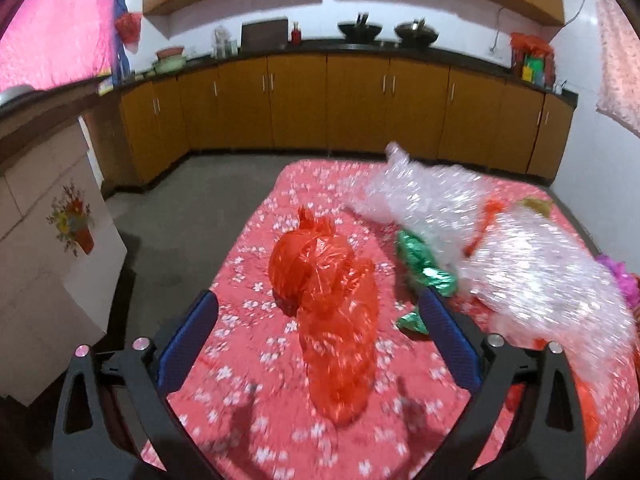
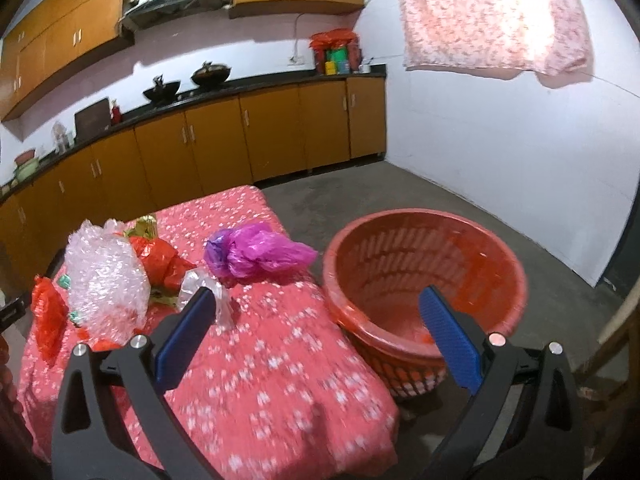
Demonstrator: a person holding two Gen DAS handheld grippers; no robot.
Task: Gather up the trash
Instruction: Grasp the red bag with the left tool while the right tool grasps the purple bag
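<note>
A crumpled red plastic bag (image 1: 326, 312) lies on the pink flowered tablecloth (image 1: 256, 256), between the blue pads of my open left gripper (image 1: 318, 304), which hangs just over it. To its right sit green foil wrappers (image 1: 424, 264) and a big wad of bubble wrap (image 1: 500, 248). In the right wrist view my right gripper (image 2: 318, 300) is open and empty above the table's right edge. Ahead of it lie a purple bag (image 2: 256, 254), a clear plastic scrap (image 2: 208, 288), the bubble wrap (image 2: 106, 280) and red bags (image 2: 48, 316). A red slatted basket (image 2: 424, 276) stands on the floor beside the table.
Wooden kitchen cabinets (image 1: 328, 100) with a dark counter run along the far wall, woks on top. A tiled surface with a flower decal (image 1: 72, 220) stands left of the table. Bare concrete floor (image 2: 400, 192) lies between table, basket and white wall. A cloth (image 2: 492, 12) hangs at upper right.
</note>
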